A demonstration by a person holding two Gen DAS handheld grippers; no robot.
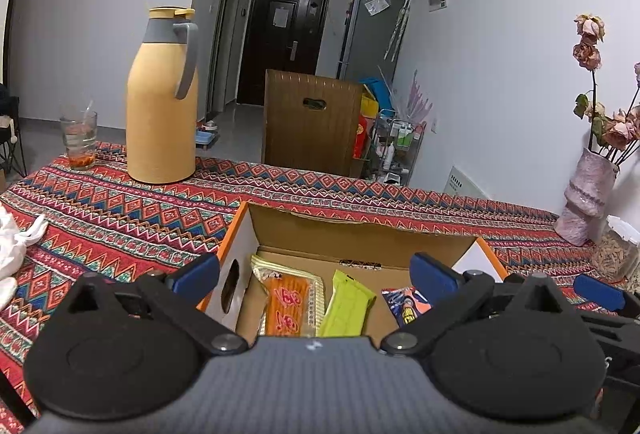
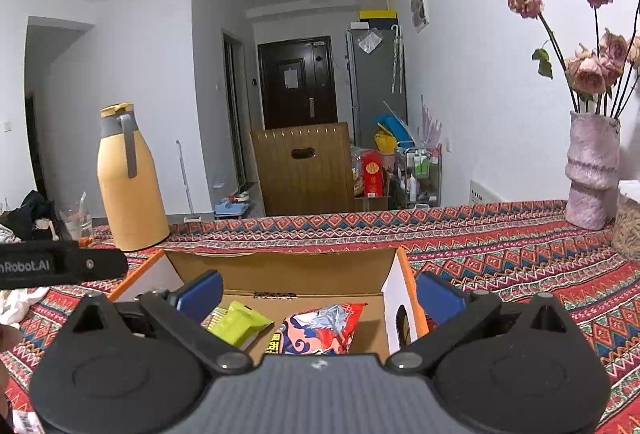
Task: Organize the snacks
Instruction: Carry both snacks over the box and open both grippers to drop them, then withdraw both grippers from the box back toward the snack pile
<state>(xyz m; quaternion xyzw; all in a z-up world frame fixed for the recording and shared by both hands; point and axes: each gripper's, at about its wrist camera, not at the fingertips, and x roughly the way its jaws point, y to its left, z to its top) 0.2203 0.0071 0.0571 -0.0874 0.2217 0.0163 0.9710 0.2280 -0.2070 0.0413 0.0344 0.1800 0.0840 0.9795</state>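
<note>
Low in both frames we see the open brown cardboard box (image 1: pixel 360 234) on the patterned red woven tablecloth (image 1: pixel 120 210). Inside lie an orange noodle packet (image 1: pixel 286 308), a lime-green wrapped bar (image 1: pixel 346 304) and a red illustrated snack bag (image 2: pixel 320 326). Our left gripper (image 1: pixel 316 272) and right gripper (image 2: pixel 320 294) are both spread wide, holding nothing. A tall yellow thermos jug (image 1: pixel 162 98) stands upper left.

Wide tongs (image 2: pixel 318 294) over box (image 2: pixel 394 294) w/ snack bags (image 2: pixel 320 326).

box (image 1: pixel 360 234): matt cardboard | snack packets (image 2: pixel 320 326): glossy plastic | tablecloth (image 1: pixel 120 210): woven cloth | vase (image 2: pixel 592 170): rough
</note>
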